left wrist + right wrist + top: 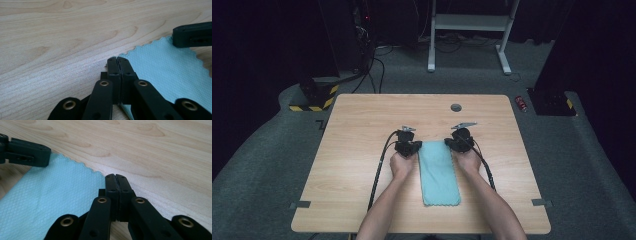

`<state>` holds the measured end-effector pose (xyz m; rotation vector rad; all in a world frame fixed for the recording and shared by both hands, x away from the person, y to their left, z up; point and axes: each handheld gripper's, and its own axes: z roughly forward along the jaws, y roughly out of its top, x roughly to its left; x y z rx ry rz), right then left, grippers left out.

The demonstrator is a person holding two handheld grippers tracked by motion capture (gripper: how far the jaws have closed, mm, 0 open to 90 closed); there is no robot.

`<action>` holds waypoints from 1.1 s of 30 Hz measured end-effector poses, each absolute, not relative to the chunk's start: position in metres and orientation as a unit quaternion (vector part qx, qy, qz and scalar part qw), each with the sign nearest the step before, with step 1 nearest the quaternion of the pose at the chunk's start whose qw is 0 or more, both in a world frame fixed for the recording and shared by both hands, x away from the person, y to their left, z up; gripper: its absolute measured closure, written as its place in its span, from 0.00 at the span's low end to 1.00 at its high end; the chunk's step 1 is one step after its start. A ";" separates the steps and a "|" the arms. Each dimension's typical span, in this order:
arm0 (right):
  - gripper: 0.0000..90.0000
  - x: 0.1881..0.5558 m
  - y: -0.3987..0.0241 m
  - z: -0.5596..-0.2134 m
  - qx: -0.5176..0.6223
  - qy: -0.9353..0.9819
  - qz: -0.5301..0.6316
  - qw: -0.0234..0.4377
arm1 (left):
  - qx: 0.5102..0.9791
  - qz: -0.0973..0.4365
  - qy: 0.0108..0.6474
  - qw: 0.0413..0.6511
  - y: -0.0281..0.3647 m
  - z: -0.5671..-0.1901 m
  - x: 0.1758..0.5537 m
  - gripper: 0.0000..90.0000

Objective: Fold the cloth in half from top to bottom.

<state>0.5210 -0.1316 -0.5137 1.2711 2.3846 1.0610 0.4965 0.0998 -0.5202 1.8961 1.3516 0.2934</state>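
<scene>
1. I read this as the gripping step of folding or lifting the cloth (439, 172): a light blue cloth lies flat on the wooden table (362, 150), already a long narrow strip running from the near edge toward the middle, between my two hands.
2. My left gripper (117, 58) sits at the far left corner of the cloth. In the left gripper view its jaws are pressed together with no gap; the cloth's scalloped edge meets the tips, so I judge it has the corner pinched, though the fabric between the pads is hidden.
3. My right gripper (116, 176) mirrors this at the far right corner. Its jaws are also fully closed, with the cloth edge running straight into the tips; again I judge a pinch on the corner without seeing the fabric inside.
4. In the high view both grippers rest low on the table, level with each other at the cloth's far end.
5. The next move, as I judge it, calls for raising both corners together, keeping them evenly apart so the edge stays taut, then carrying them toward the near end to halve the strip.
6. Uneven lifting could skew the fold.
</scene>
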 end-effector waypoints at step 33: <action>0.98 0.513 -0.132 -0.501 0.406 0.825 0.369 0.133 | 0.759 0.108 0.513 0.387 0.091 -0.511 0.502 0.99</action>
